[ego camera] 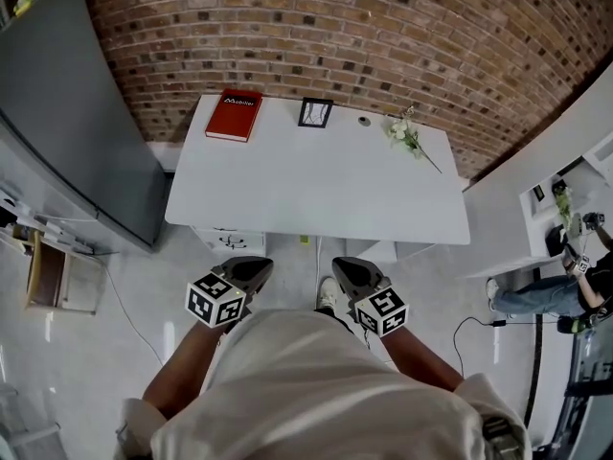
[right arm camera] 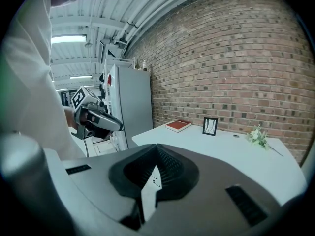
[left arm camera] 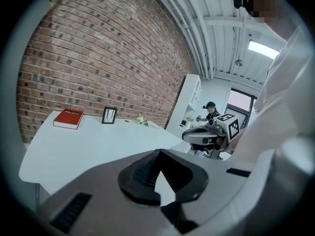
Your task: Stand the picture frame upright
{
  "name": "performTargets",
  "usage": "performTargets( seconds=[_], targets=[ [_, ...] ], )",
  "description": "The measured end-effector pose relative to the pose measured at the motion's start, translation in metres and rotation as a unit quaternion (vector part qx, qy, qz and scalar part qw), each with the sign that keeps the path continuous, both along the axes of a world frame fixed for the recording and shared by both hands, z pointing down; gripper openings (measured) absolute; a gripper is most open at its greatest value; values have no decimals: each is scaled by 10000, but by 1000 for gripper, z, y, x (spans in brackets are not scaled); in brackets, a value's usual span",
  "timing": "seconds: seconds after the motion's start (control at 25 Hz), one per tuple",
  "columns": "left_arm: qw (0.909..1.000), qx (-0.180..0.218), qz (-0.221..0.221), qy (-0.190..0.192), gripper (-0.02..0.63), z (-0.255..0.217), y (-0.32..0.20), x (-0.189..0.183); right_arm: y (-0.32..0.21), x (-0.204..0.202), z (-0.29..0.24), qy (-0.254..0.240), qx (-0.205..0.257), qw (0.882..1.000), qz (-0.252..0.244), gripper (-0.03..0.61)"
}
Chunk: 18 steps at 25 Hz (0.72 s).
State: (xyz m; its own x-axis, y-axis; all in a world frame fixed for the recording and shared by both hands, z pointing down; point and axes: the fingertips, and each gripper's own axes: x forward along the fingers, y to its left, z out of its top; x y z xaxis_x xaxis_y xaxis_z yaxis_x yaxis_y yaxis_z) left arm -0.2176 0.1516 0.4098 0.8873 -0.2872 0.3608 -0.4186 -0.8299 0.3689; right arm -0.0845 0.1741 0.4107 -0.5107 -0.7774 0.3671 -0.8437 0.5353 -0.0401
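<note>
Both grippers hang short of the table's [ego camera: 316, 199] near edge, so a long reach across could tip the picture frame [ego camera: 315, 112] flat or push it off the far edge. The left gripper [ego camera: 253, 264] and right gripper [ego camera: 347, 266] are pressed together, holding nothing. The frame stands at the far edge beside the red book [ego camera: 234, 115], seemingly upright already, though it is small here.

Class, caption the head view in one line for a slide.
Picture frame upright at the table's far edge, between red book and flower sprig; left tool and right tool held short of it.
</note>
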Motion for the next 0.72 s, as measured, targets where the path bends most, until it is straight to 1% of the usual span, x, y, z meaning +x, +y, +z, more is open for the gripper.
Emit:
performTargets(
  seconds=[0.24,0.4,0.72],
  targets=[
    [10000,14,-66,-26,-6,1,3,-7,6,-8,7,16,-39,9999,-119,5],
    [9999,15,-104,-63,-6,4,4,-9,6,-9,9,-4,37,9999,-136,5],
    [9999,12,-132,-83,-6,7,1,4,4,5,13,-26,48,9999,-111,5]
  ],
)
